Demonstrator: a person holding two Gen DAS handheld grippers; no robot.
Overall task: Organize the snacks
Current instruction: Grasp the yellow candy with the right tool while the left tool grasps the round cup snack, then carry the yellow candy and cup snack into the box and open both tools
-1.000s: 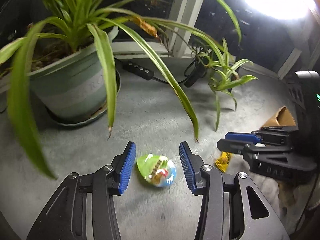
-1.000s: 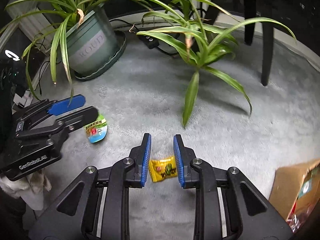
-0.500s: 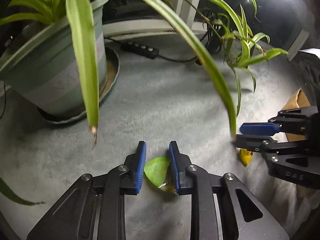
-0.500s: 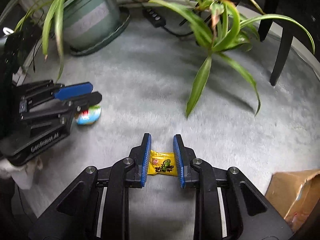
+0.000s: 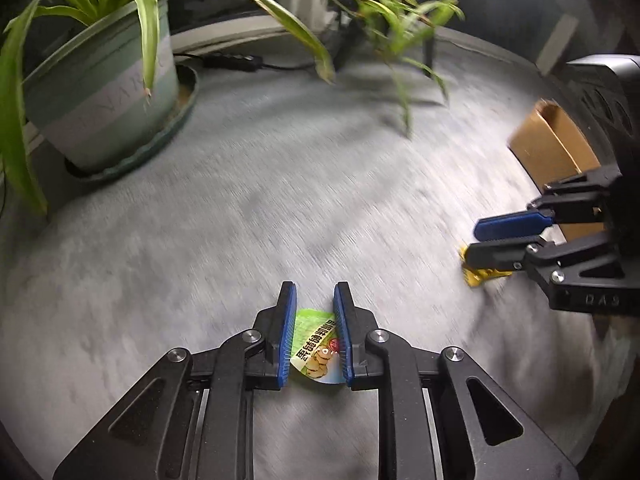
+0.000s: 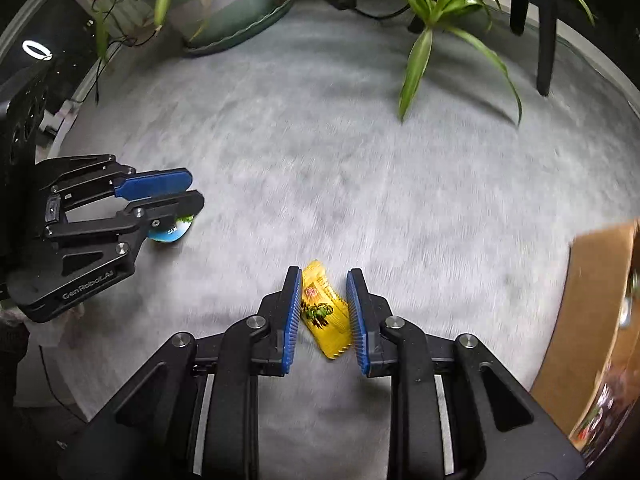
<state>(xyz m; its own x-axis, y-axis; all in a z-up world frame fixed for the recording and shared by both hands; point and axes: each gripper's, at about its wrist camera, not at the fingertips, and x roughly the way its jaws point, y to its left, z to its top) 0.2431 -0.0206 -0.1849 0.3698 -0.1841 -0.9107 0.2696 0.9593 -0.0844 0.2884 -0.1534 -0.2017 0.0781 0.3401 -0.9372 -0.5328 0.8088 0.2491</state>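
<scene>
My left gripper (image 5: 314, 294) is shut on a round green and blue snack cup (image 5: 318, 346) and holds it above the grey carpet. The cup also shows in the right wrist view (image 6: 172, 232), under the left gripper (image 6: 192, 190). My right gripper (image 6: 324, 280) is shut on a yellow candy packet (image 6: 326, 314), which hangs tilted between the blue pads. In the left wrist view the right gripper (image 5: 474, 240) is at the right with the yellow packet (image 5: 482, 274) below its fingers.
An open cardboard box (image 5: 550, 144) stands at the right; it also shows in the right wrist view (image 6: 596, 316) with snacks inside. A large potted plant (image 5: 100, 96) and a smaller plant (image 6: 436, 8) stand at the back. A power strip (image 5: 232, 62) lies near the wall.
Both grippers have closed on their snacks and lifted them off the carpet. The views have swung toward the cardboard box at the right.
</scene>
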